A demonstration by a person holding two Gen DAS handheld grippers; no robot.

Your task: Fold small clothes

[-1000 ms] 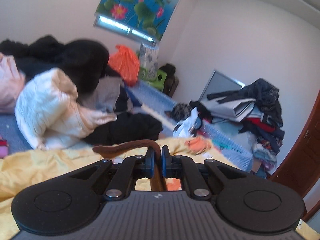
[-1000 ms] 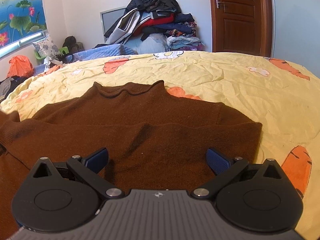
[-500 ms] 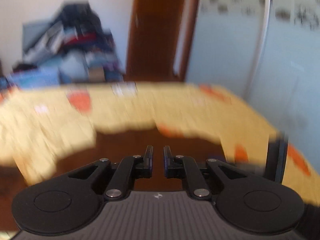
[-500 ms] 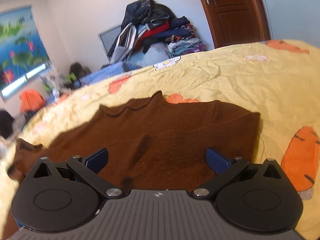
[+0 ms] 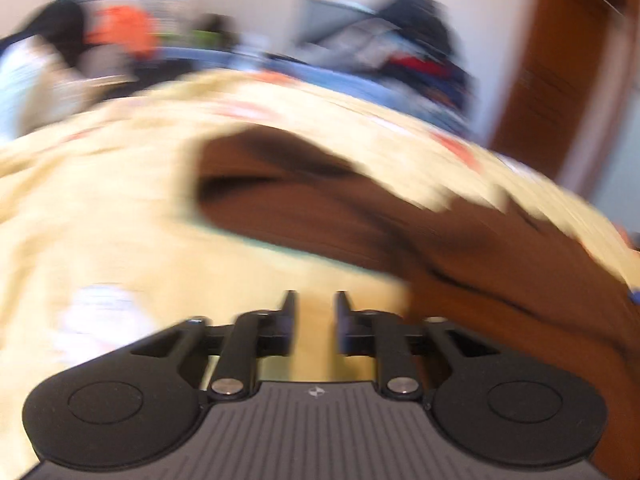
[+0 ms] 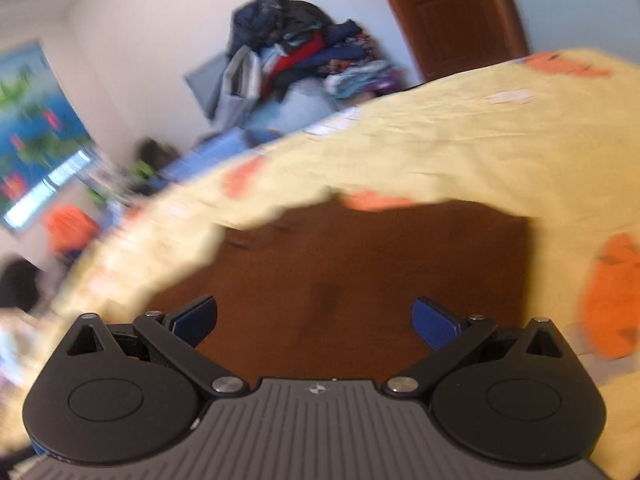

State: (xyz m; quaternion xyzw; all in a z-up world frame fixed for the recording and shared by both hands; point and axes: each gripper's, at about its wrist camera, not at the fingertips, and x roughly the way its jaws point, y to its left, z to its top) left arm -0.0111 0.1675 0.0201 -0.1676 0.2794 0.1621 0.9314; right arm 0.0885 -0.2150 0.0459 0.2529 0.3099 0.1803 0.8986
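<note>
Brown sweater part-folded on bed; sleeve at 12 o'clock loose. Left gripper just opening, empty; right gripper wide, empty.

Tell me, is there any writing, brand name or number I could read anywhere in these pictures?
No readable text in either view.
Left gripper: a small pale emblem on its ribbed body, a symbol, no letters.
Right gripper: the same emblem, no letters.
Blind: painted flowers, blurred, no words.
Sheet: orange prints only.
Sweater: no label showing.
</note>
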